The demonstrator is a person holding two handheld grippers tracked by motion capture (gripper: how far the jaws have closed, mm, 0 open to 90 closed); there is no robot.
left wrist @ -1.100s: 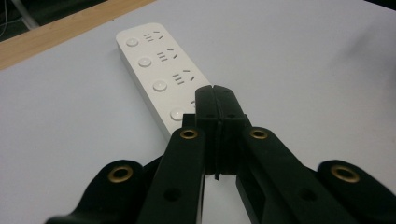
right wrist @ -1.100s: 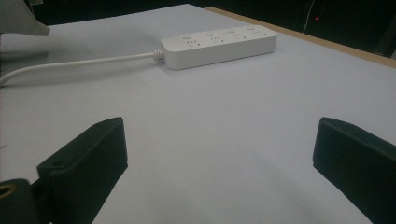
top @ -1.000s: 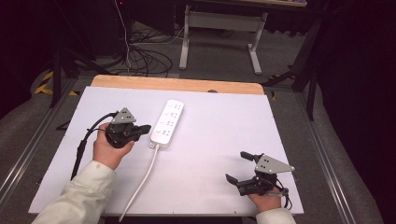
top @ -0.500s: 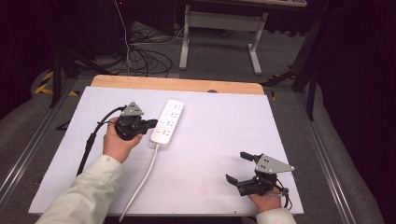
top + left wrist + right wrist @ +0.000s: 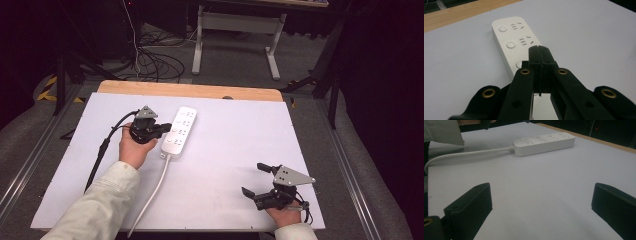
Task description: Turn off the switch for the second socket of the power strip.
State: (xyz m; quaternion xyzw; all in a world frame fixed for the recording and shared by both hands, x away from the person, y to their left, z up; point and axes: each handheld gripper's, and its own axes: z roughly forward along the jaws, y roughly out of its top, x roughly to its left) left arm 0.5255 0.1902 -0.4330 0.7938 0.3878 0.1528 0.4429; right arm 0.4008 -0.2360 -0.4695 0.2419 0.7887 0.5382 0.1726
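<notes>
Left tool (image 5: 540, 56), jaws closed, hovers over the white power strip (image 5: 512, 37).

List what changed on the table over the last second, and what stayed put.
The left gripper moved forward and right, its shut jaws now over the white power strip at a switch button. The strip, its cord and the open right gripper near the table's front right stayed as they were.

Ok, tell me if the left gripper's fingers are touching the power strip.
Cannot tell. In the left gripper view the shut fingers overlap the power strip, hiding any gap; in the high view the left gripper reaches the strip's edge.
</notes>
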